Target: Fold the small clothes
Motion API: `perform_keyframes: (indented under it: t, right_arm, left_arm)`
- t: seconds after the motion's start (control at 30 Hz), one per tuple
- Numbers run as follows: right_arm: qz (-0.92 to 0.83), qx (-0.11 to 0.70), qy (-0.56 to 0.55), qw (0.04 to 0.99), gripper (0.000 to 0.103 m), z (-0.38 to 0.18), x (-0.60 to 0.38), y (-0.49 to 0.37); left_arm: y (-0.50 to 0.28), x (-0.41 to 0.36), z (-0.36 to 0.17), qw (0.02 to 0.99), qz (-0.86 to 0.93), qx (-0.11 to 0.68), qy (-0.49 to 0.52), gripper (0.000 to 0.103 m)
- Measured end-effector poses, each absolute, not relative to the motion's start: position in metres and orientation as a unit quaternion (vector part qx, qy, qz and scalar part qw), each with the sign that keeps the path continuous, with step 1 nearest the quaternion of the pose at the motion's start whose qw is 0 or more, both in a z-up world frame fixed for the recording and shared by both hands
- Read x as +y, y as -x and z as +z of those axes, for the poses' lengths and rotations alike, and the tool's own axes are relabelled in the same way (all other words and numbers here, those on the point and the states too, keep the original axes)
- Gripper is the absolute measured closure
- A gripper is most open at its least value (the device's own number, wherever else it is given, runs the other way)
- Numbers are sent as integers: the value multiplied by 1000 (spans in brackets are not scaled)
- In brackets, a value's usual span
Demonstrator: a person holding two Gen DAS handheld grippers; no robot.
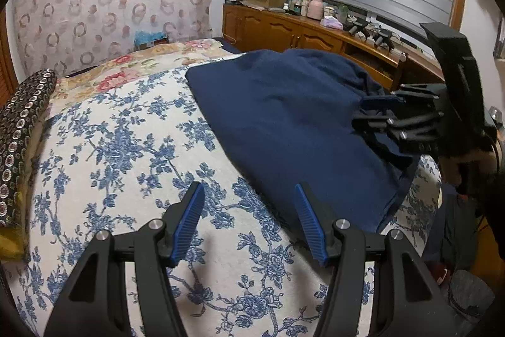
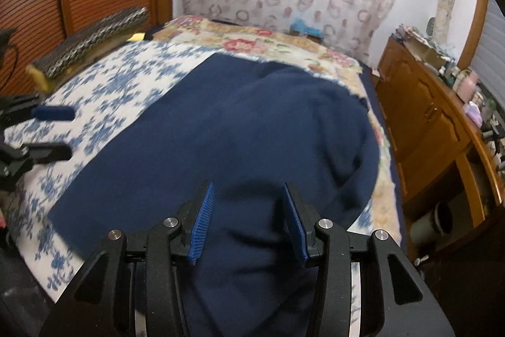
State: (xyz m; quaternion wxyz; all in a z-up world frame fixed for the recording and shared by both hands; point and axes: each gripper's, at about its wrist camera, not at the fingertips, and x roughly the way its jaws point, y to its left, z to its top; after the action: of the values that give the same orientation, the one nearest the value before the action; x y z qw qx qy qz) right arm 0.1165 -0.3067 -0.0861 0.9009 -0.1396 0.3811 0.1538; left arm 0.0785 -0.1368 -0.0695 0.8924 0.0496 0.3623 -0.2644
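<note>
On the left, the left gripper hangs over the blue-flowered bedspread, its jaws spread wide with nothing between them. The navy garment lies ahead and to the right of these jaws; its near left edge runs diagonally just past the right fingertip, and bare bedspread stretches to the left and ahead as far as the dark patterned cushion at the bed's left side.

Further right, the right gripper is poised above the same garment, jaws also parted and gripping nothing, though cloth fills the gap below them and bunches toward the camera. From the left wrist view this gripper sits at the garment's crumpled right edge. The garment's straight left edge borders open bedspread; its right side nears the bed's edge, beside a wooden cabinet.
</note>
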Motion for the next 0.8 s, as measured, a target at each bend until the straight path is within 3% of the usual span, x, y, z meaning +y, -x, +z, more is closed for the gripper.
perform_keyframes:
  t: [0.4, 0.5, 0.53, 0.63, 0.8]
  right_arm:
    - [137, 392, 171, 894, 59, -100, -306, -93]
    - [144, 397, 169, 891, 92, -99, -314, -86]
    - [143, 396, 168, 891, 96, -98, -317, -84]
    - [139, 393, 155, 896, 102, -93, -332, -71]
    - [107, 392, 131, 904, 103, -84, -366, -48]
  left_arm:
    - [-73, -152, -76, 882, -282, 372, -59, 45]
    - [-71, -155, -77, 881, -284, 374, -63, 45]
    - [-71, -156, -78, 880, -285, 374, -63, 45]
    - [-70, -157, -78, 880, -286, 375, -62, 45]
    - [-71, -159, -78, 880, -286, 375, -62, 45]
